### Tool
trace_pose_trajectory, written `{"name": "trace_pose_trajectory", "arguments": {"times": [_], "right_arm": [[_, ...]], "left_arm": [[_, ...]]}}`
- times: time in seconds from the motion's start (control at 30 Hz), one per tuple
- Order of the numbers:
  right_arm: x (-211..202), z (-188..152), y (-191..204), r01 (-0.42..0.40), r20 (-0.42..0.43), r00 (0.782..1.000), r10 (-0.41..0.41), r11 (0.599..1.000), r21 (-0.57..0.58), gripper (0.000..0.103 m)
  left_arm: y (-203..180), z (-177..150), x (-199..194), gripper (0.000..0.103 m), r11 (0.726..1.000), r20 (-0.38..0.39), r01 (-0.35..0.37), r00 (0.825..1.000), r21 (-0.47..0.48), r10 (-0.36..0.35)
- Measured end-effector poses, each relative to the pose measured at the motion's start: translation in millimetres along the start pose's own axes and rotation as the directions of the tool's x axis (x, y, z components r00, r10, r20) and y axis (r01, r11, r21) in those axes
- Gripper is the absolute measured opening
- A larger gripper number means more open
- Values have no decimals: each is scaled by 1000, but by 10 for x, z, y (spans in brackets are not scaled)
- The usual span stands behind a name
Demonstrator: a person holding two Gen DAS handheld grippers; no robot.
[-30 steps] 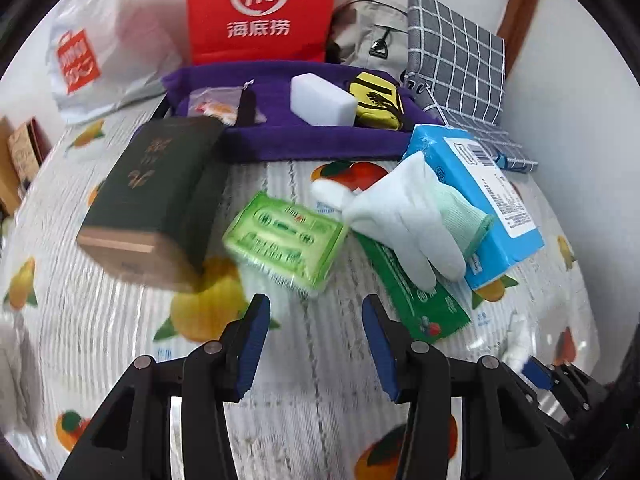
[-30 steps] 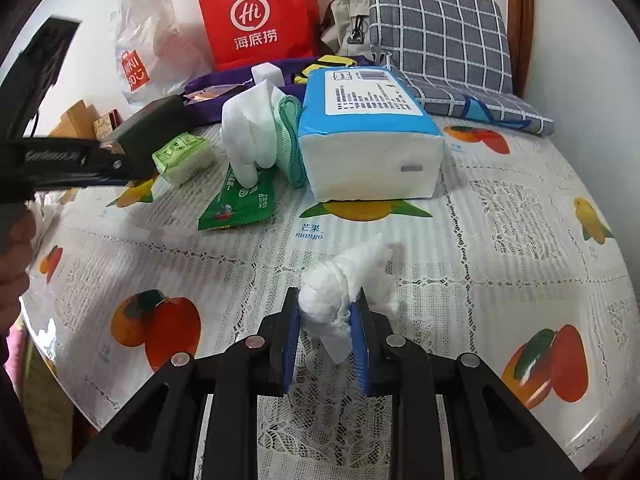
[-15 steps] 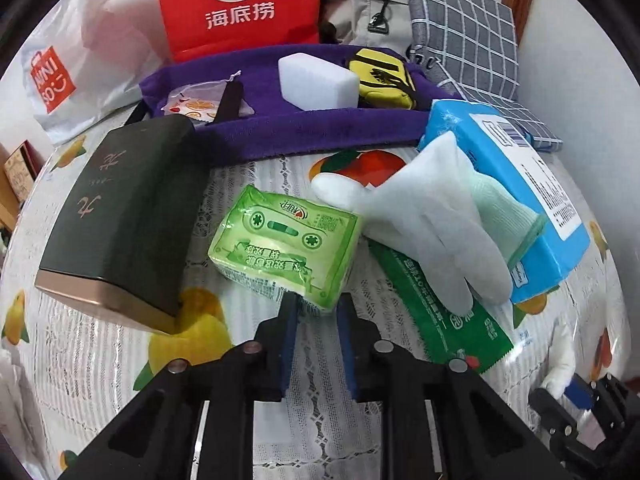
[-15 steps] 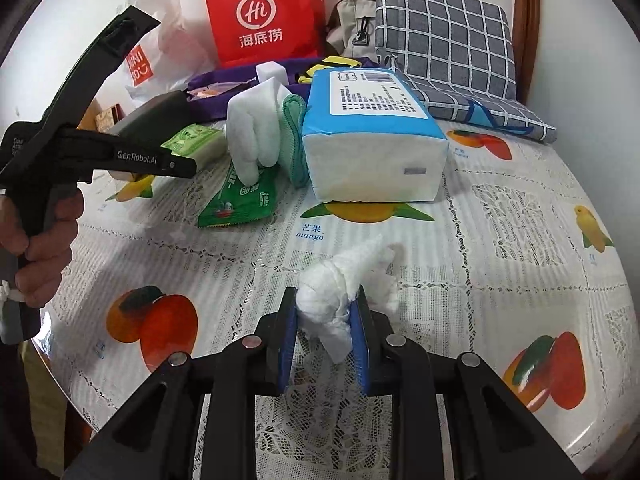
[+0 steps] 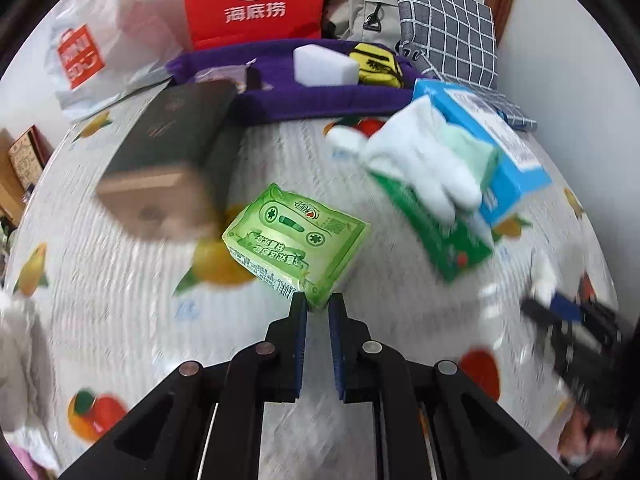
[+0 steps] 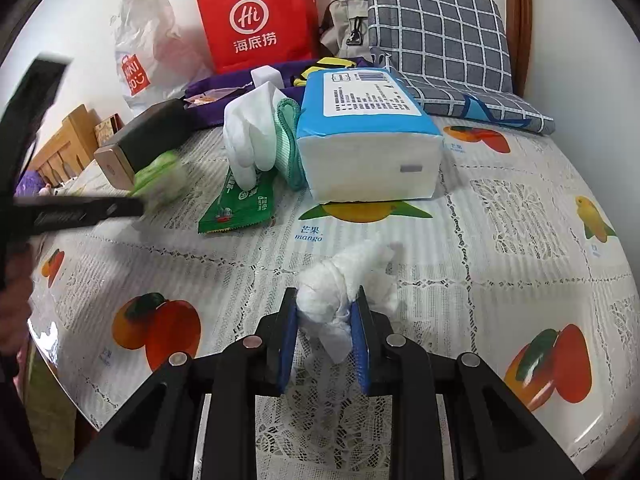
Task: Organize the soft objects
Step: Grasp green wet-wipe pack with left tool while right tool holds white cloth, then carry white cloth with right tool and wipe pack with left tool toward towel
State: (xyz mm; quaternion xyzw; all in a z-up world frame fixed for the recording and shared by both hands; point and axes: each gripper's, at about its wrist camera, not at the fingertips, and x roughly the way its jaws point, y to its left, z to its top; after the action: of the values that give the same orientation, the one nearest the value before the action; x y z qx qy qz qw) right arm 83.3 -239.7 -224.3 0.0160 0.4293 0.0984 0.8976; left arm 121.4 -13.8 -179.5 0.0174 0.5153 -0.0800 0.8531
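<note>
Tissue pack [image 5: 294, 240], green, was pinched at its corner by my left tongs [image 5: 318, 304], probably lifted; right tongs [image 6: 326, 312] clenched the white wad [image 6: 332, 292]. Next: carry both to the purple tray [image 5: 320, 100].

Each fisheye looks forward along its own tool, low and close over the fruit-print surface [image 6: 520, 216] toward the back wall, the left view from the left, the right from the right, both sharing the white glove [image 5: 424, 160] [image 6: 252, 132], blue tissue pack [image 5: 492, 136] [image 6: 368, 136] and red bag [image 5: 252, 0] [image 6: 256, 20].
</note>
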Motion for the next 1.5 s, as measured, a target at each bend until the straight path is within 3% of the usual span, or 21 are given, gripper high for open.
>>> {"name": "trace_pose_trajectory", "arguments": {"times": [0.1,0.27,0.43,0.6,0.9,1.1,1.27,1.33,1.5], "right_arm": [[-11,-5,26,12,-9,1000,-13,1000,-15,25],[-32,-5,43,17,-29,999,-17,1000,-2,25],[-144,27,48,-19,-33,999,20,1000,24,24],[-361,138,100,-11,12,1000,11,1000,-1,24],[-530,299,98,22,52,998,-20,999,-26,24],[-459,351,90,17,33,999,-16,999,-30,24],[-412,445,106,12,28,1000,-11,999,-40,24],[-404,489,122,11,28,1000,-10,999,-46,24],[-415,613,147,7,36,999,-4,998,-57,24]], "left_arm": [[161,-180,-132,12,1000,-4,-8,1000,-27,7],[440,-383,-225,20,989,-15,63,998,-137,-66],[527,-405,-290,48,980,22,70,998,-185,-67],[506,-223,-294,56,971,55,80,996,-226,-69],[503,54,18,57,933,-9,55,998,-357,-63],[365,96,218,66,953,-27,-19,1000,-303,12],[261,146,289,63,968,-31,-87,996,-236,82],[239,159,295,56,970,-27,-112,994,-214,108],[310,186,254,51,973,-20,-48,999,-226,44]]}}
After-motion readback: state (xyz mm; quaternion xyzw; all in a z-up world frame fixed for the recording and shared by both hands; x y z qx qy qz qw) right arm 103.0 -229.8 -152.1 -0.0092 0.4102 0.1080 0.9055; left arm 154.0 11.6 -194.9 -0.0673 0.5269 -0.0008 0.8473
